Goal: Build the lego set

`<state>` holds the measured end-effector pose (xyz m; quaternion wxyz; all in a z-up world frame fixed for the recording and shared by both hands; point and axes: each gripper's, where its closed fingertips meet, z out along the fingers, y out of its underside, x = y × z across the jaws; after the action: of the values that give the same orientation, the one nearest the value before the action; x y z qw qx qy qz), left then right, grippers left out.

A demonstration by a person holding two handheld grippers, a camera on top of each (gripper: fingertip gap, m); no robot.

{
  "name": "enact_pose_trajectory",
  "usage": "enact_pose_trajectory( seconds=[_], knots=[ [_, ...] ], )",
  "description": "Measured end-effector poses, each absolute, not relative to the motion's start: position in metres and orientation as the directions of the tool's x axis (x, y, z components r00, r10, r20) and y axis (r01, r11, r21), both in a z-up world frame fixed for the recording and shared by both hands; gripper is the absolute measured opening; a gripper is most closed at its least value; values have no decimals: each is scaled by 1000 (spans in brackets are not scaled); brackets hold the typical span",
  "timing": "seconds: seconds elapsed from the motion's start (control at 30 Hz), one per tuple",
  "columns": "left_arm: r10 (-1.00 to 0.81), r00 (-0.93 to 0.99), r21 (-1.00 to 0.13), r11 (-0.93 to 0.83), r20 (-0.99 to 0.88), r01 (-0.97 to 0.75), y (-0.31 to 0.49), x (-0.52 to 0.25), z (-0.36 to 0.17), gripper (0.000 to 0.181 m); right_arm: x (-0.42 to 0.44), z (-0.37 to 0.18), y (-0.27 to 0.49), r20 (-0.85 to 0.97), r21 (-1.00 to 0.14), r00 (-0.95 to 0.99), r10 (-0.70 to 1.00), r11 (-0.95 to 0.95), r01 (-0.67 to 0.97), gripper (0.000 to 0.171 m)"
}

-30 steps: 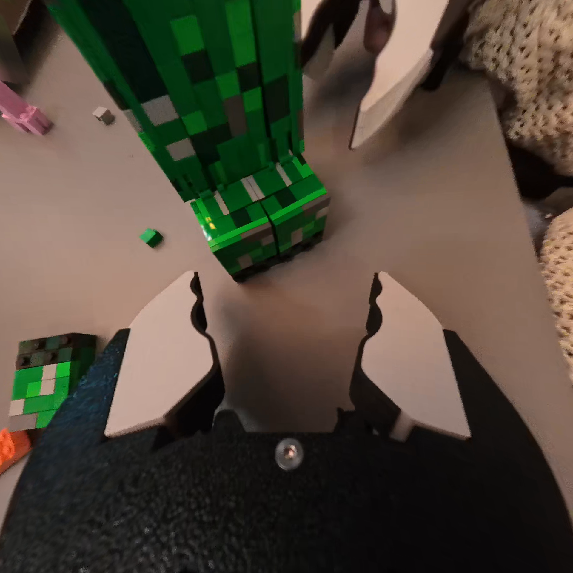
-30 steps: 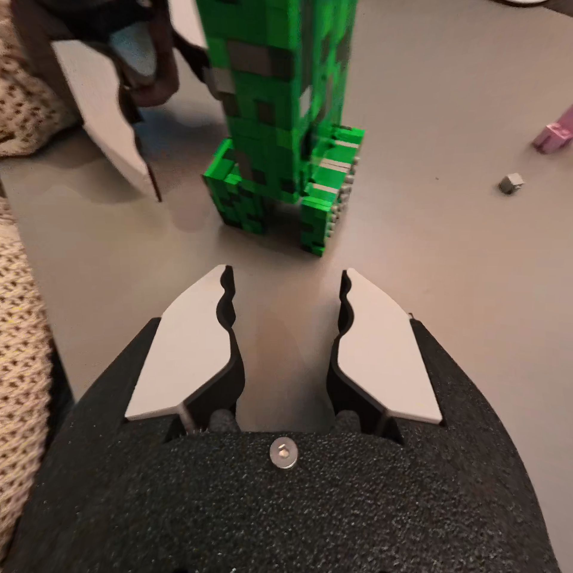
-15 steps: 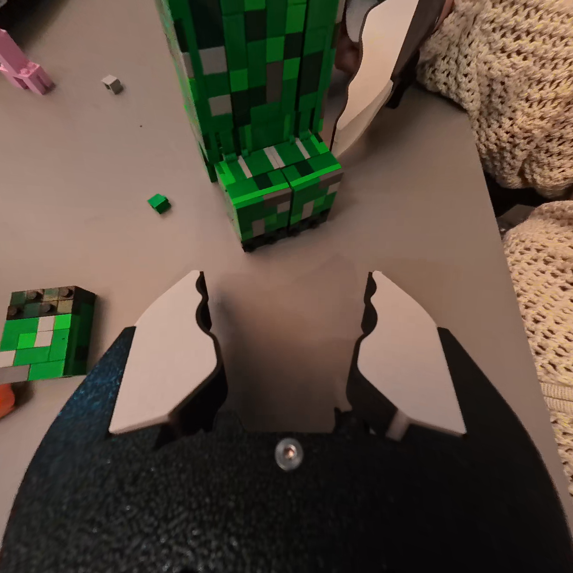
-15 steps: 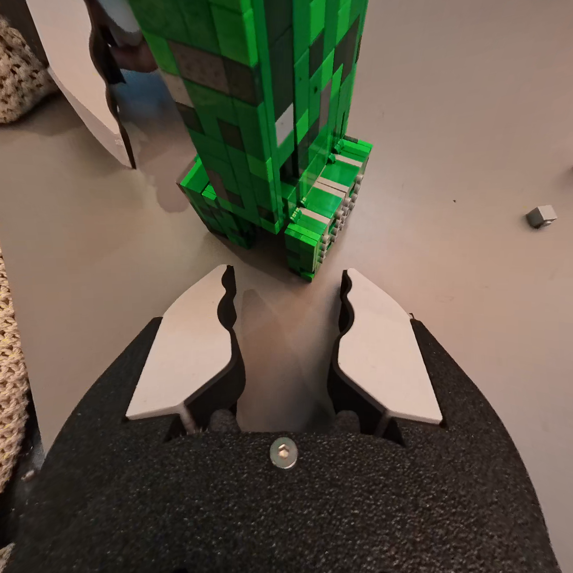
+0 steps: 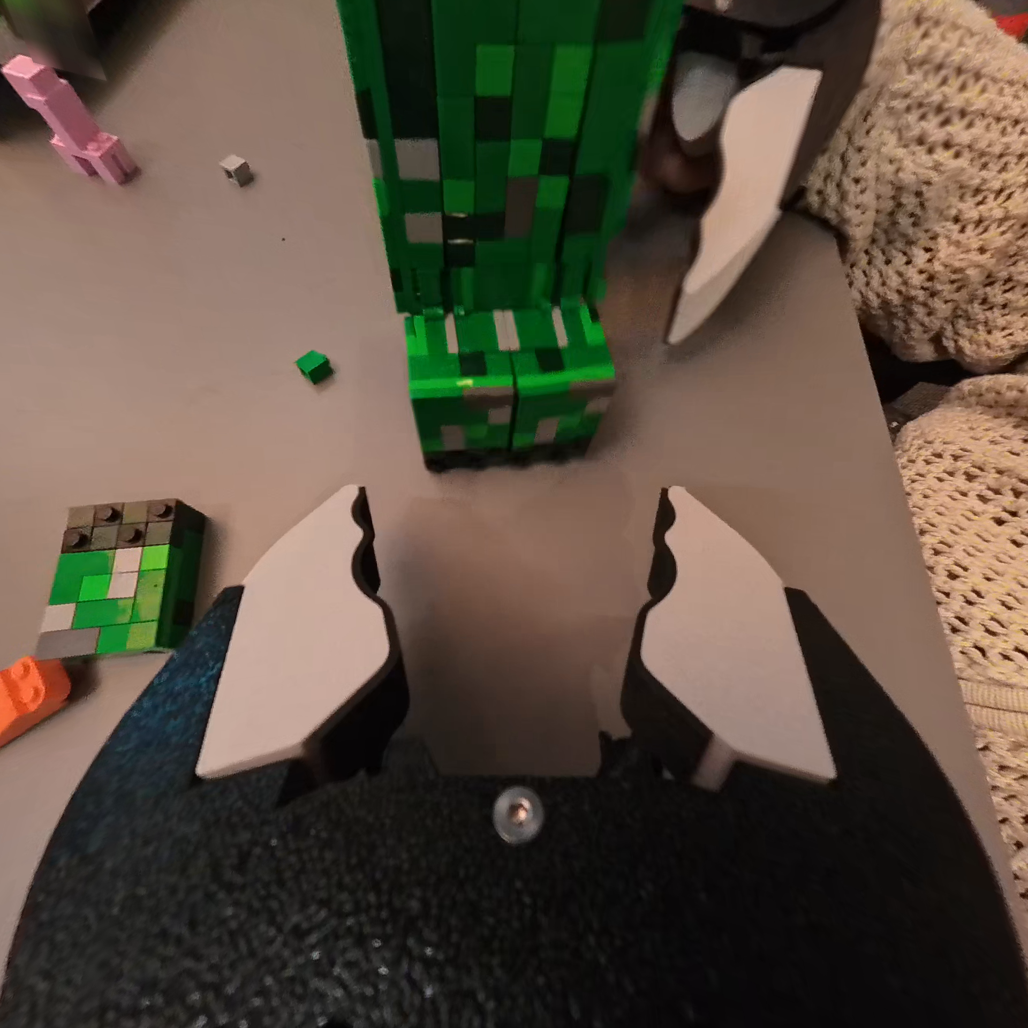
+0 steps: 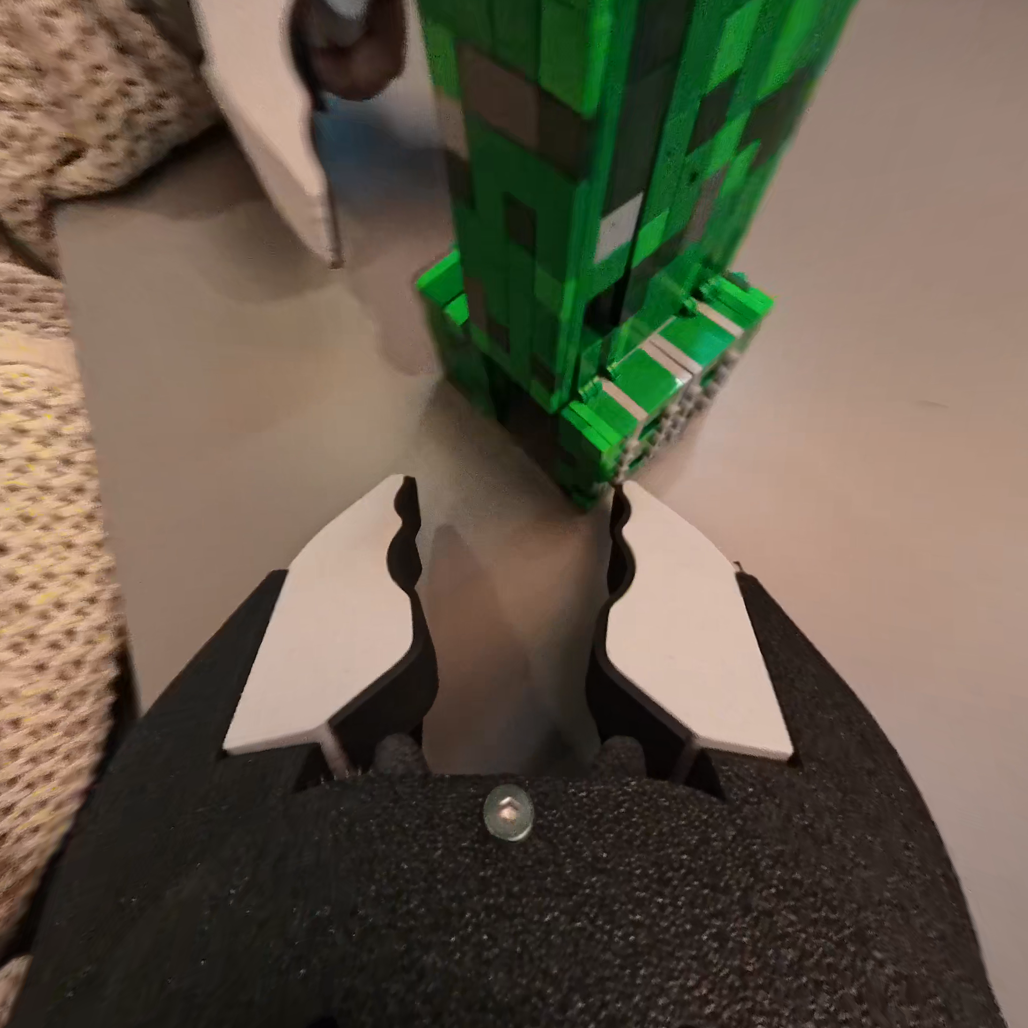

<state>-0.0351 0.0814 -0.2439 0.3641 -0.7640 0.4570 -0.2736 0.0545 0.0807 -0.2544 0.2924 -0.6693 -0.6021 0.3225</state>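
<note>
Two claws flank the tall green figure (image 5: 500, 183) standing on the grey desk (image 5: 167, 311). Seen from the left wrist, the left claw (image 5: 512, 500) is spread and empty, squarer to the feet than a second ago; a loose green block (image 5: 119, 578), a small green cube (image 5: 313, 367) and pink pieces (image 5: 72, 128) lie apart. From the right wrist, the right claw (image 6: 512, 489) has closed in, spread, its tip nearly at the foot's corner (image 6: 589, 489). Both seem poised to steady the figure.

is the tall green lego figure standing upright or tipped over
Upright. The green lego figure stands on its blocky feet on the grey table, its body rising straight out of frame in both views.
</note>
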Motion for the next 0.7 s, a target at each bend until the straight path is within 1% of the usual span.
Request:
enact_pose_trajectory(
  seconds=[0.07,0.2,0.33,0.4,0.7],
  knots=[
    [-895,436,-810,-324,95,-488,82,-37,-242,96,51,-250,68,-96,-798,21,995,-90,596,62],
    [-896,431,-812,-330,109,-481,81,-40,-240,92,56,-246,79,-75,-806,84,994,-110,582,62],
    [-906,396,-815,-341,151,-468,74,-40,-237,85,57,-250,83,-98,-797,93,991,-134,589,62],
    [-915,359,-818,-346,186,-460,68,-38,-235,80,54,-251,79,-93,-793,70,993,-116,598,62],
    [-918,324,-815,-362,227,-453,61,-38,-234,81,37,-250,44,-90,-787,-58,994,-35,616,62]
  ],
)
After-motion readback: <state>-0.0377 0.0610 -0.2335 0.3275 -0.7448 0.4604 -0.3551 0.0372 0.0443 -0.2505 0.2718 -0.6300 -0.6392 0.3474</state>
